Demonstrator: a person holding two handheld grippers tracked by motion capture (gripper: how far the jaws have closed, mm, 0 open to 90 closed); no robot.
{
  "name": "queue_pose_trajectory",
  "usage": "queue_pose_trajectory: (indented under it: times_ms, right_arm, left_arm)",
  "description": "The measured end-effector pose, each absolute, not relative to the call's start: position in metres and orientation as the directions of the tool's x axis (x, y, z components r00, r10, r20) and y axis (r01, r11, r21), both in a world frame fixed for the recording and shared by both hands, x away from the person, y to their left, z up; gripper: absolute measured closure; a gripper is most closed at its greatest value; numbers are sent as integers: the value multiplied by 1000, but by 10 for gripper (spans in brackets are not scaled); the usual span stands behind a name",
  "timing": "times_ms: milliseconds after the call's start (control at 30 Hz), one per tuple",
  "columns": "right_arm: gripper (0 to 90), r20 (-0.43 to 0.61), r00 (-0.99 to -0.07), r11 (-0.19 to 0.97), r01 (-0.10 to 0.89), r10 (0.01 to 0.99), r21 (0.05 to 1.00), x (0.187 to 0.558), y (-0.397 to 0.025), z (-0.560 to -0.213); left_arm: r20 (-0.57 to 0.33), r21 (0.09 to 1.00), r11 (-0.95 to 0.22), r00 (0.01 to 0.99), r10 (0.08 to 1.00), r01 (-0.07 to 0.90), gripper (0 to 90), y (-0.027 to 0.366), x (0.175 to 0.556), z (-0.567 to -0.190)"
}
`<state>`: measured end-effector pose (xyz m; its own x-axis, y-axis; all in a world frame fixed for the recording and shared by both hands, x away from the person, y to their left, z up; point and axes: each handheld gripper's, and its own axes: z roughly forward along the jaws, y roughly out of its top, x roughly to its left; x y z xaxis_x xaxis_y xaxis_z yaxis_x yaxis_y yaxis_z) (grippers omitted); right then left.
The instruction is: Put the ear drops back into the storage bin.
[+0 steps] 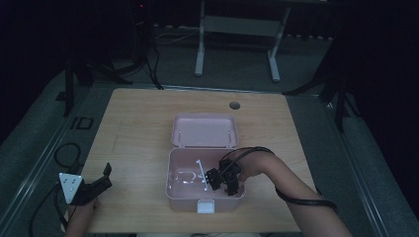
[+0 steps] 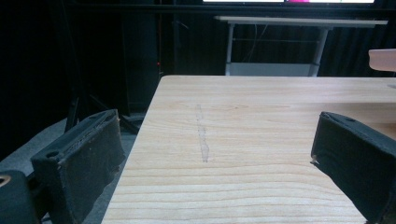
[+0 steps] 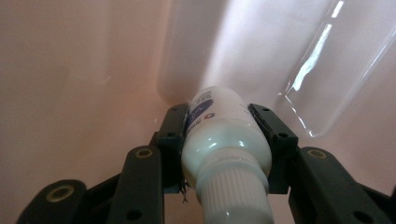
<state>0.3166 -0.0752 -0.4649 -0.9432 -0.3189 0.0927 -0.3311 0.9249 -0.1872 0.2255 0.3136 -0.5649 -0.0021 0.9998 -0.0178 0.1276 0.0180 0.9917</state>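
From above, my right claw (image 1: 221, 178) is down inside the open pink box (image 1: 174, 190), toward its right half, with my right hand (image 1: 249, 168) at the rim behind it. The lid (image 1: 204, 130) stands folded back on the far side. A clear tray (image 1: 187, 176) sits in the left half of the box. My left claw (image 1: 101, 181) rests at the near left corner of the table (image 1: 133, 118), well apart from the box.

In the left gripper view, my left claw (image 2: 210, 154) stands wide open over bare wood and holds nothing; a corner of the box (image 2: 383, 59) peeks in at the far right.

In the right gripper view, my right claw (image 3: 224, 135) is closed on a small white bottle (image 3: 224, 140), cap (image 3: 231, 196) toward me, the pads pressing both sides of the body just past the shoulder. The bottle points at the box's inner wall, with the tray's clear edge (image 3: 308, 84) just to the right. I judge it light, stiff and smooth, so it could slip; the body is the right place to grip, not the ribbed cap.
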Motion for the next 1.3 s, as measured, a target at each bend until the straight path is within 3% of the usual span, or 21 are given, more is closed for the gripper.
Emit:
queue_pose_trajectory:
  times_ms: [667, 1300]
  right_arm:
    - [592, 86, -945, 916, -328, -316, -232, 320, -70, -489]
    - [562, 72, -955, 935, -295, -286, -195, 323, -72, -473]
  left_arm:
    - [-15, 992, 15, 0, 1000, 128, 23, 313, 225, -565]
    - [-15, 991, 15, -1, 1000, 130, 23, 313, 226, -565]
